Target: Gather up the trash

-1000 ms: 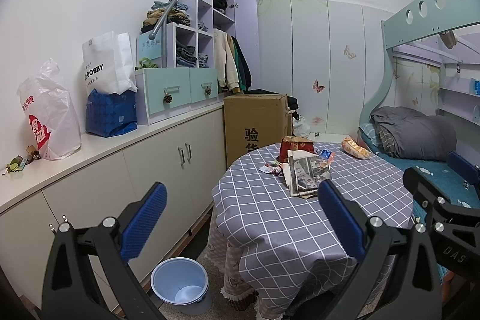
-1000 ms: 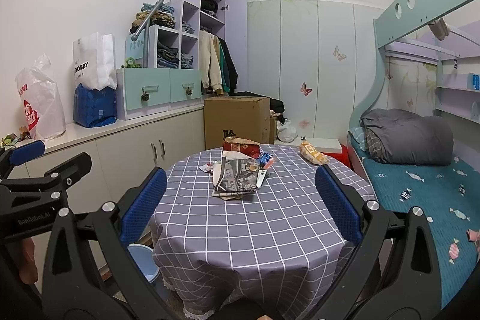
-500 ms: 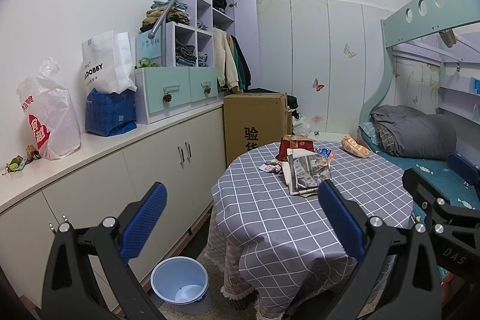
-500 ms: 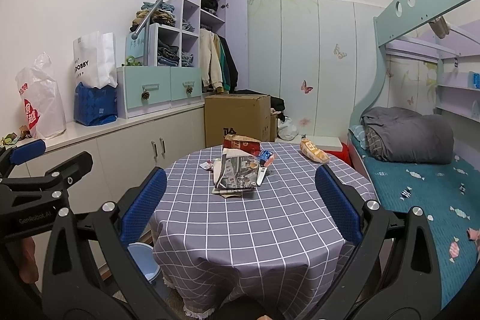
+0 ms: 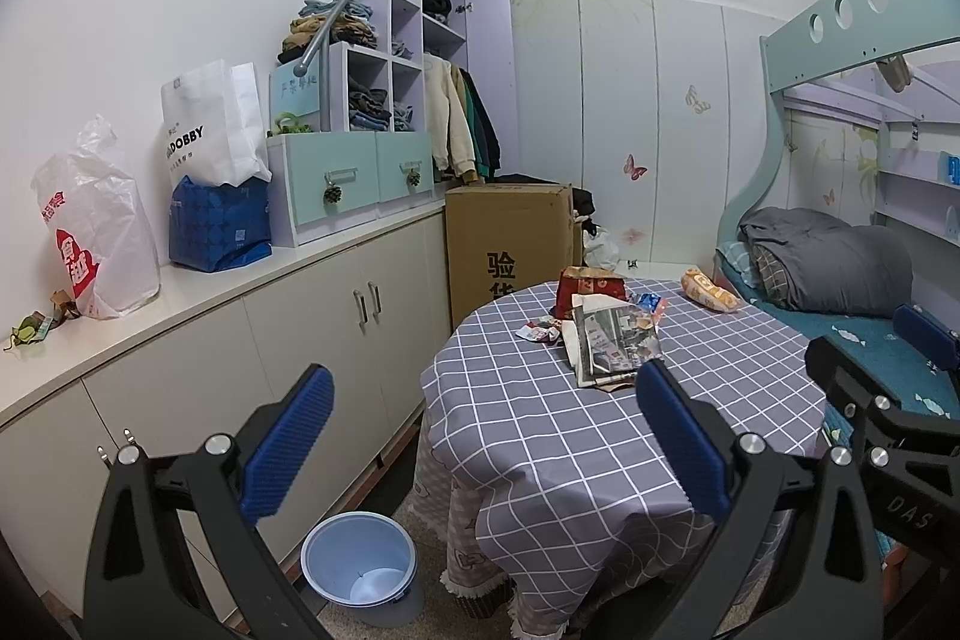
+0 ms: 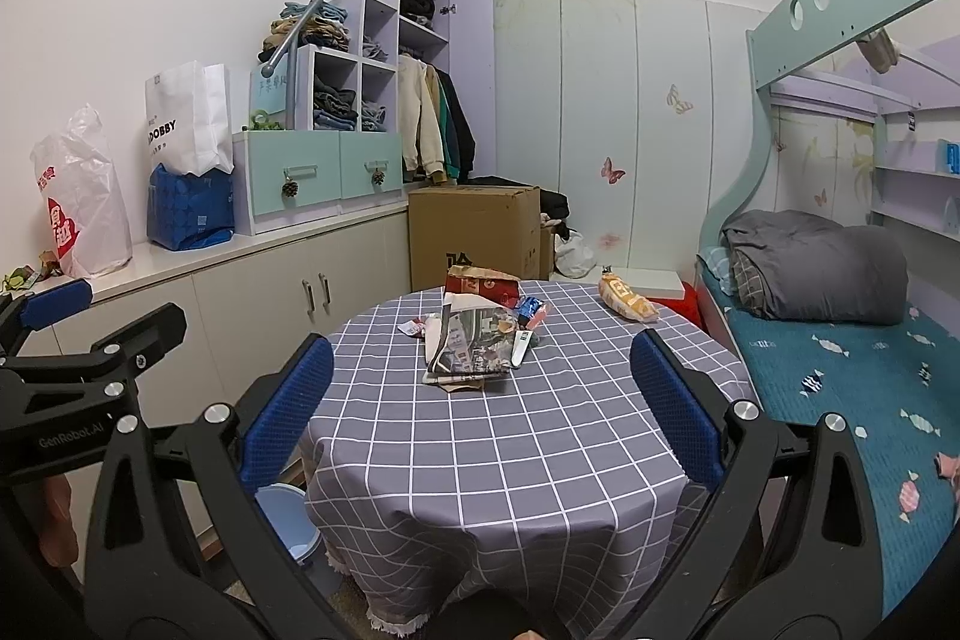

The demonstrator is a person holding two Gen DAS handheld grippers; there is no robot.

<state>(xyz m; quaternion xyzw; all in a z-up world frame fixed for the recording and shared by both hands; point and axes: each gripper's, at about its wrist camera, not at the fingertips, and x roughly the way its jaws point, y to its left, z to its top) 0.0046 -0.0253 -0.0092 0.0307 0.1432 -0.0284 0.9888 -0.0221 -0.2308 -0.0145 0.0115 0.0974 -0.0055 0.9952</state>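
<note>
Trash lies on a round table with a grey checked cloth (image 6: pixel 480 448): a pile of printed wrappers (image 6: pixel 474 346), a red snack bag (image 6: pixel 483 283) behind it, a small wrapper (image 6: pixel 413 327) to its left, and a yellow snack bag (image 6: pixel 627 301) at the far right edge. The pile also shows in the left wrist view (image 5: pixel 612 340). A light blue bin (image 5: pixel 359 568) stands on the floor left of the table. My left gripper (image 5: pixel 486 436) and my right gripper (image 6: pixel 480 400) are both open and empty, held short of the table.
A white cabinet counter (image 5: pixel 198 292) along the left wall carries bags and drawers. A cardboard box (image 5: pixel 510 244) stands behind the table. A bunk bed (image 6: pixel 840 352) with a grey duvet is at the right.
Both views have shifted very slightly closer to the table. The grippers stay open and nothing on the table has moved.
</note>
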